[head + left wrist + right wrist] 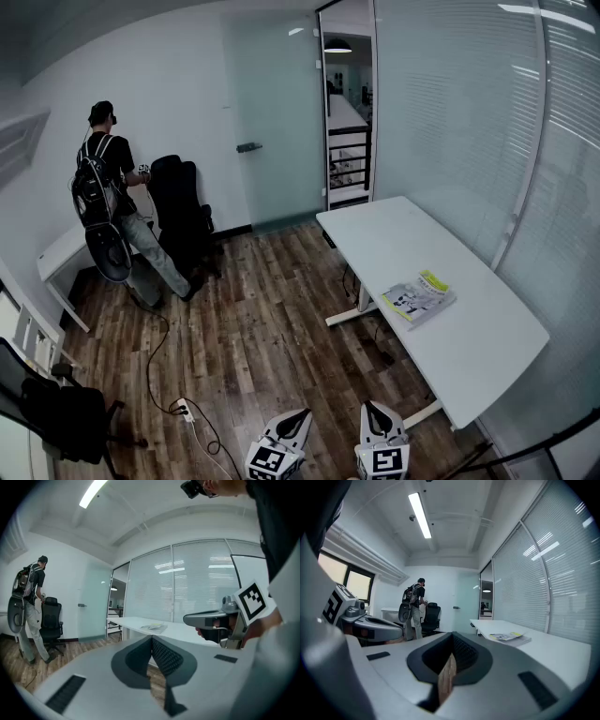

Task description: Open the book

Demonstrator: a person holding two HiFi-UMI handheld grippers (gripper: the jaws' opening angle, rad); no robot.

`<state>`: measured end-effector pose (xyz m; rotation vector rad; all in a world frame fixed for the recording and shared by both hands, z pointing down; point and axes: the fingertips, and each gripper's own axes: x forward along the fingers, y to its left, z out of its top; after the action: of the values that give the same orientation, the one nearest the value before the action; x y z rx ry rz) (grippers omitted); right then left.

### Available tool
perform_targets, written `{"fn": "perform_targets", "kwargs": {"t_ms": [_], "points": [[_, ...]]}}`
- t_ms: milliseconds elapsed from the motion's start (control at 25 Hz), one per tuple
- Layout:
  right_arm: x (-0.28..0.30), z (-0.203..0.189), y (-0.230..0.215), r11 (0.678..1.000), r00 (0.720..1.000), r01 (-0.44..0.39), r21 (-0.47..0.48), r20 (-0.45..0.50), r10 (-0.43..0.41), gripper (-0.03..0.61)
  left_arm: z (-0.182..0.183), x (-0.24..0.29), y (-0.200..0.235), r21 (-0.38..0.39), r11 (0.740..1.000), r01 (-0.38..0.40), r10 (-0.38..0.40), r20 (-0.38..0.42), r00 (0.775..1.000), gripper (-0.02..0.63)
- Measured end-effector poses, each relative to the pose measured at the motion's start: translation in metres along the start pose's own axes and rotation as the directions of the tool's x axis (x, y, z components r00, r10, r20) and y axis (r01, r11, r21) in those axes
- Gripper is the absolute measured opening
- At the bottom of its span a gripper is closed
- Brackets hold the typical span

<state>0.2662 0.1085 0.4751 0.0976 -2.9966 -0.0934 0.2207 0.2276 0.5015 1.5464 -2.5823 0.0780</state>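
Your book (419, 298) is closed and lies flat. It is a thin soft-cover volume with a pale cover, dark printed figures over most of it and a yellow-green band along the end farther from you; its print is too small to read. It rests on the white tabletop (487, 347), just inside the long edge that faces the room and in the half nearer to you, turned a little askew to that edge. Your left gripper (298, 417) has its jaws pressed together with nothing between them: in the left gripper view the ribbed pads meet in one line. Your right gripper (373, 407) is closed too, its pads together and empty, with only a slit of the wood floor (262, 328) showing below where they meet. You hold both grippers side by side, pointing almost level, over the floor short of the tabletop's near corner, and neither touches the table or the book. The book lies ahead of them and off to your right, well apart from both, nearer the right gripper than the left. In the right gripper view it sits to the right of the jaw line, beyond the tips; in the left gripper view it shows small just above the closed tips. At the far left of the room a person (112, 202) with a backpack (94, 192) stands facing a black office chair (178, 211), well apart from the table
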Motion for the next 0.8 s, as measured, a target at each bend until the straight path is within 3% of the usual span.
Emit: {"fn": "perform_targets", "kwargs": {"t_ms": [360, 800], "points": [[0.001, -0.001, 0.013, 0.999, 1.0, -0.016, -0.038, -0.021, 0.015, 0.005, -0.003, -0.004, 0.005, -0.021, 1.0, 0.004, -0.003, 0.006, 1.0, 0.011], [0.024, 0.0, 0.025, 0.999, 0.999, -0.022, 0.024, 0.038, 0.021, 0.006, 0.0, -0.016, 0.037, -0.034, 0.999, 0.002, -0.001, 0.017, 1.0, 0.011]]}}
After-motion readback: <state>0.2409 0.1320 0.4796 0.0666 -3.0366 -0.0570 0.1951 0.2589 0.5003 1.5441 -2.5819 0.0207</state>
